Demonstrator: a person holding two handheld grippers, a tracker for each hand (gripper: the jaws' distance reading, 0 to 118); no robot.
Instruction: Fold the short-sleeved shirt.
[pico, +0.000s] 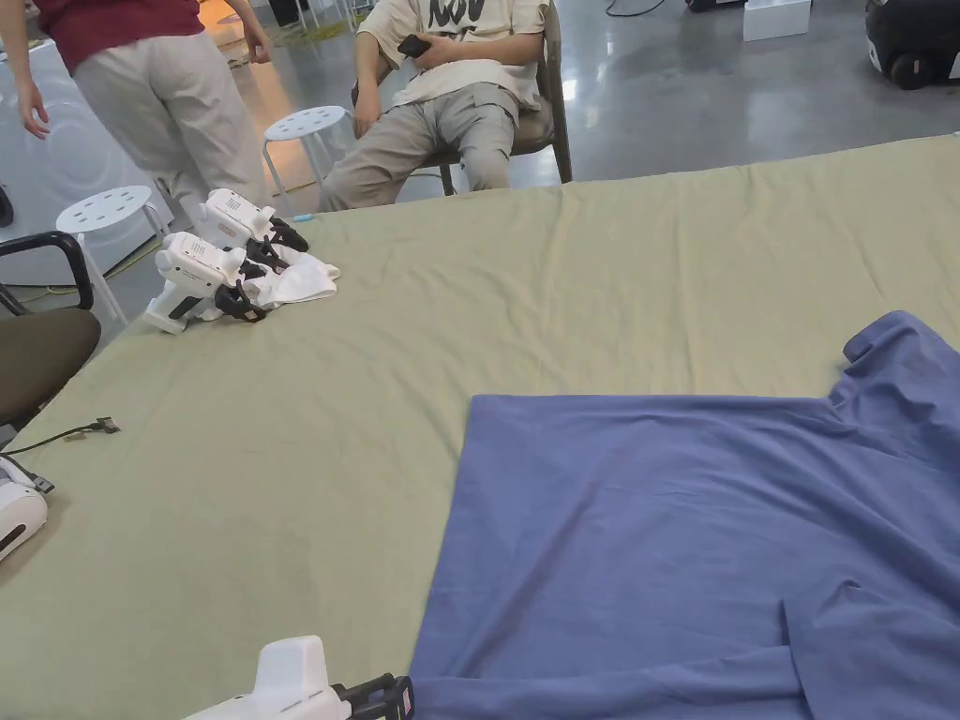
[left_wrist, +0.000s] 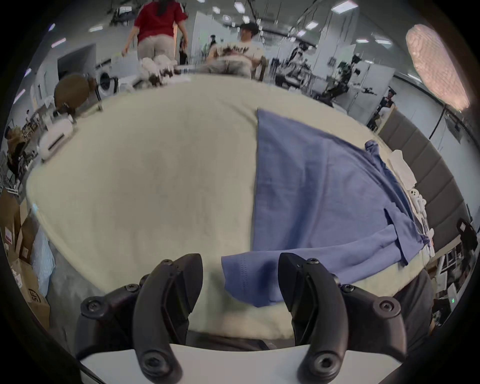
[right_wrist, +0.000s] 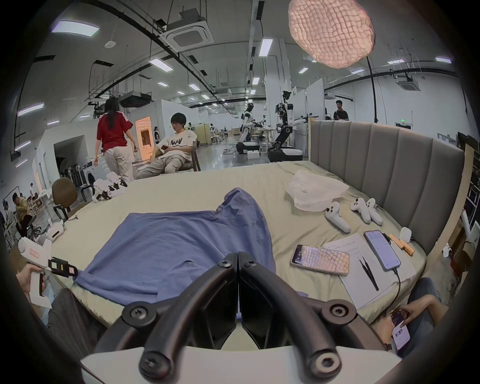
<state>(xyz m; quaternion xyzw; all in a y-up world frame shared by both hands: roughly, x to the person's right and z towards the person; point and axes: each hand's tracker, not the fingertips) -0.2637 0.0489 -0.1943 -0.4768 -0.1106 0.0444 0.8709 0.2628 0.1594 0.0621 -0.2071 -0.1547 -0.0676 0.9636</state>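
Note:
A blue short-sleeved shirt (pico: 675, 525) lies spread flat on the green bed sheet (pico: 375, 394), hem to the left and collar to the right. My left gripper (pico: 389, 698) stands open at the shirt's near hem corner. In the left gripper view that gripper (left_wrist: 240, 283) has the corner flap of the shirt (left_wrist: 324, 194) lying between and just beyond its jaws, untouched. My right gripper (right_wrist: 238, 256) is shut over the near edge of the shirt (right_wrist: 168, 241). I cannot tell whether it pinches cloth. The left gripper (right_wrist: 65, 269) also appears there at the shirt's corner.
Two spare grippers (pico: 211, 267) and a white cloth (pico: 300, 281) sit at the far left of the bed. Two phones (right_wrist: 319, 259), paper, tweezers, white controllers (right_wrist: 337, 219) and a plastic bag (right_wrist: 314, 193) lie by the grey headboard (right_wrist: 376, 161). A seated person (pico: 450, 103) and a standing person (pico: 159, 84) are beyond.

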